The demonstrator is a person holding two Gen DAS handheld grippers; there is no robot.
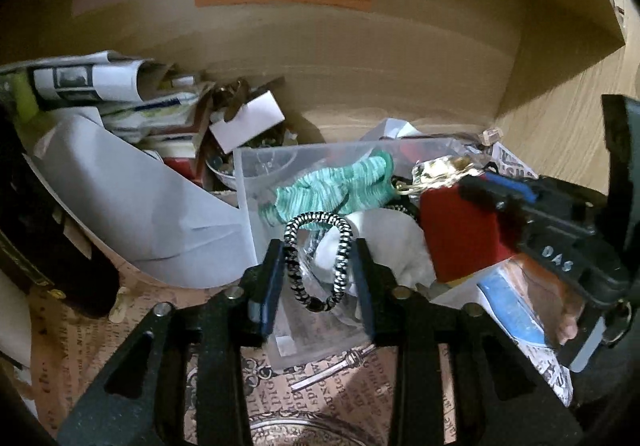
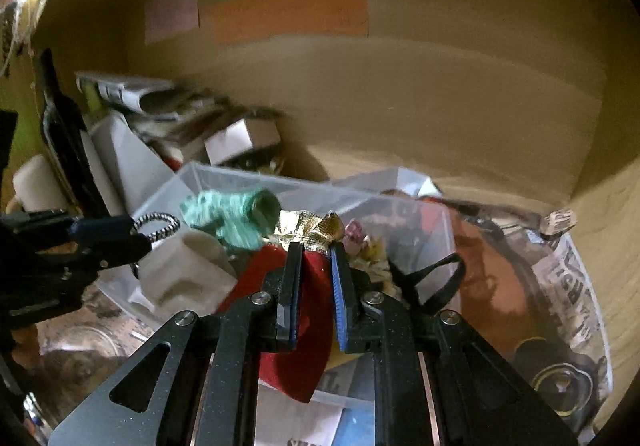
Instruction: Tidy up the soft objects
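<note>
The left gripper [image 1: 318,266] brackets a black-and-white braided elastic loop [image 1: 318,262], its long axis running along the fingers; the jaws look partly open, contact unclear. The right gripper [image 2: 316,278] is clamped on a red velvety cloth [image 2: 308,346]. Both hang over the clear plastic bin [image 1: 246,181].

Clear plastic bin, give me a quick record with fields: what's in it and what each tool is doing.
container: clear plastic bin
contents: green knit piece, white soft item, gold fabric
left tool: around black-and-white braided hair tie, over the bin
right tool: shut on red cloth
behind bin: piled papers
</note>
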